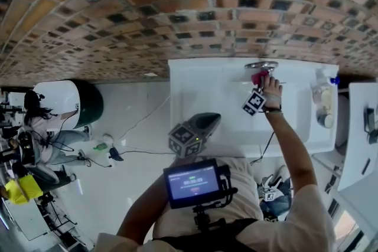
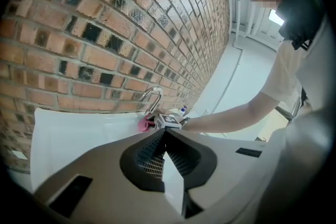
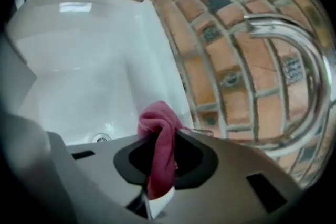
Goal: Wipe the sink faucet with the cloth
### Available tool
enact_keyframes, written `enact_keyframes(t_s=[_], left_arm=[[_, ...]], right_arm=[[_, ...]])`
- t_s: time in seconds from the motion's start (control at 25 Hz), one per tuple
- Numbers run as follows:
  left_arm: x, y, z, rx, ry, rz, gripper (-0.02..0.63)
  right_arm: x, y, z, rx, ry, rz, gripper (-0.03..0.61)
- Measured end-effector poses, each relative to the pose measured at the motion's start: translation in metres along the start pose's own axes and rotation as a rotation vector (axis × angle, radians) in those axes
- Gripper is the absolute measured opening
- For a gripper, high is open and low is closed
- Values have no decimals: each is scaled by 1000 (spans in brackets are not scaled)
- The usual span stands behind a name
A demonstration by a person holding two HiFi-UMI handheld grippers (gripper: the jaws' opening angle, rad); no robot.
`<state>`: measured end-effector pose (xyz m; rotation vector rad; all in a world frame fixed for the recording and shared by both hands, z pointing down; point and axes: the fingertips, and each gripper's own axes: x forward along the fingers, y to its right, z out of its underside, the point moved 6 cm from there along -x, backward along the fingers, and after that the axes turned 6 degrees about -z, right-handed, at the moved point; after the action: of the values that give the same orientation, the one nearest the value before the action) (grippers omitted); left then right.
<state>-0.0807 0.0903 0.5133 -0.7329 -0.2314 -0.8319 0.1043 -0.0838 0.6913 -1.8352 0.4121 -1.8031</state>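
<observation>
A curved chrome faucet [image 1: 261, 65] [image 2: 150, 96] [image 3: 310, 71] rises at the back rim of the white sink [image 1: 212, 103], against the brick wall. My right gripper [image 1: 260, 82] [image 3: 160, 165] is shut on a folded pink cloth [image 3: 160, 144] [image 1: 258, 77] [image 2: 144, 123] and holds it just below the faucet's arch, near its base. My left gripper [image 1: 204, 126] [image 2: 164, 162] hangs over the sink's near edge, its jaws together with nothing between them.
A soap bottle and small containers [image 1: 323, 104] stand on the sink's right side. The drain [image 3: 101, 138] shows in the basin. A green and white bin [image 1: 68, 103] stands on the floor at left, near a seated person [image 1: 41, 133]. Cables cross the floor.
</observation>
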Motion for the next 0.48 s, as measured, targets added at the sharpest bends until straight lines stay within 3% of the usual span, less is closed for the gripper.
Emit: enact_keyframes(t_s=[0.24, 0.36, 0.48], left_arm=[[-15, -12, -4, -6, 23, -40, 2], [-18, -17, -3, -11, 34, -56, 2], [-24, -21, -1, -21, 35, -72, 2]], right_arm=[[39, -23, -17, -284, -246, -90, 71], [58, -25, -16, -339, -287, -85, 72], [62, -25, -18, -330, -296, -96, 71]])
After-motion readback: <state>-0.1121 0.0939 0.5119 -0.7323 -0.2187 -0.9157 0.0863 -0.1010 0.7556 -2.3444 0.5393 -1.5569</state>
